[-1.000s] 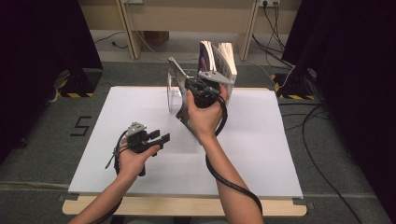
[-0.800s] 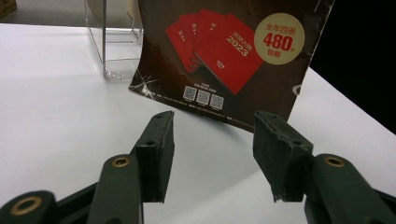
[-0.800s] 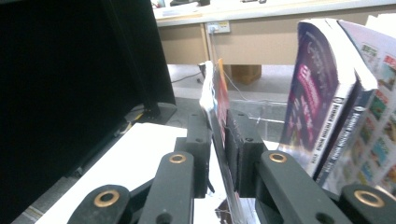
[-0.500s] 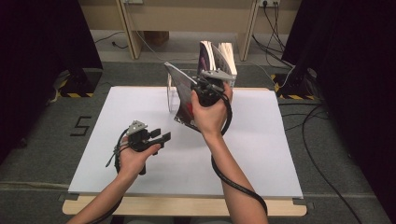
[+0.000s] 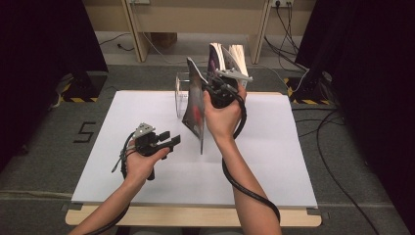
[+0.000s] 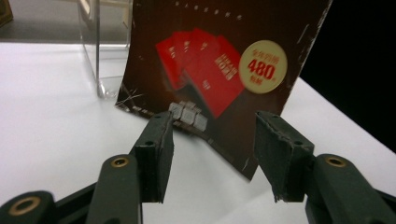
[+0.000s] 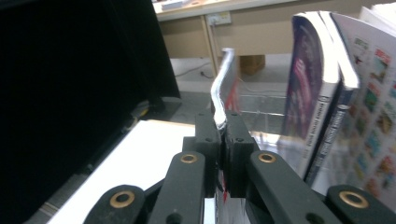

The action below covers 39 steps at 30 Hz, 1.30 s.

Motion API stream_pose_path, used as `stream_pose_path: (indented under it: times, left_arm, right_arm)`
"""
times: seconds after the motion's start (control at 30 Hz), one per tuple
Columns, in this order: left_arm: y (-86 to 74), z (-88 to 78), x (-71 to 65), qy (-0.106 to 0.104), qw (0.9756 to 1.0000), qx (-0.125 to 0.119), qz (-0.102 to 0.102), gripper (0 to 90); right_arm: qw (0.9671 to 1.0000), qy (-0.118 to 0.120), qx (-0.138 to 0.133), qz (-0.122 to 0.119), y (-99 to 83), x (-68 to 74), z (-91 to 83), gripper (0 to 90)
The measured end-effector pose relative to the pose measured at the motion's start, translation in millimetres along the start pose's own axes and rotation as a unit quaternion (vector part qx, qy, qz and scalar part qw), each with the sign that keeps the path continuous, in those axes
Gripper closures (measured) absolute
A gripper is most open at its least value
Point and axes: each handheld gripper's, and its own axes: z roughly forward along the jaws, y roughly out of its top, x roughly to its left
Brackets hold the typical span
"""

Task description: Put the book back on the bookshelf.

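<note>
**Midway: one booklet lifted out of the clear stand**

Now my right jaws (image 5: pixel 209 93) are pinched shut on the thin brown booklet (image 5: pixel 195 110), having just closed the last bit onto its edge; the right gripper view shows the bent sheet (image 7: pixel 219 95) clamped between the two pads. In the high view the booklet hangs at the centre of the frame, tilted, its lower corner close to the white worktop (image 5: pixel 274 161); whether it touches I cannot tell. My left jaws (image 5: pixel 169 139) stand wide apart with nothing between them, at centre left, low over the worktop and aimed at the booklet's cover (image 6: pixel 210 70).

Progress, as I judge it: the booklet is out of the clear acrylic stand (image 5: pixel 182 90), which sits just behind it at upper centre. Other magazines (image 5: pixel 230 56) are upright at the stand's right side, just beyond my right hand. What is left is to hand over or lay down the held one.

Room for moving: the worktop is bare to lower left and lower right, with wide margins to its edges. The tight spot is upper centre, where stand wall, magazines and booklet crowd together.
</note>
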Motion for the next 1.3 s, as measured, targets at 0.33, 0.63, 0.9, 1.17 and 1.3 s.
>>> stream_pose_path:
  times: [0.33, 0.63, 0.9, 1.17, 1.3]
  left_arm:
    - [23.0, 7.3, -18.5, -0.005, 0.9992, -0.022, 0.032, 44.1]
    - [35.2, 22.6, -28.4, 0.008, 0.9977, -0.028, 0.061, 43.8]
    - [46.9, 37.9, -37.8, 0.039, 0.9943, -0.035, 0.093, 44.5]
    - [51.1, 48.3, -37.4, 0.064, 0.9931, -0.029, 0.094, 58.4]
    - [49.8, 47.9, -37.6, 0.069, 0.9932, -0.018, 0.092, 65.1]
  right_arm:
    - [0.9994, 0.015, -0.024, 0.021, -7.5, 23.5, 9.3, 86.5]
    - [0.9992, 0.015, -0.029, 0.023, -10.3, 37.4, 15.0, 85.8]
    - [0.9990, 0.021, -0.033, 0.023, -11.6, 44.5, 16.2, 85.6]
    - [0.9989, 0.030, -0.032, 0.018, -12.5, 49.2, 14.5, 85.4]
    - [0.9989, 0.033, -0.027, 0.018, -13.8, 49.3, 14.2, 85.3]
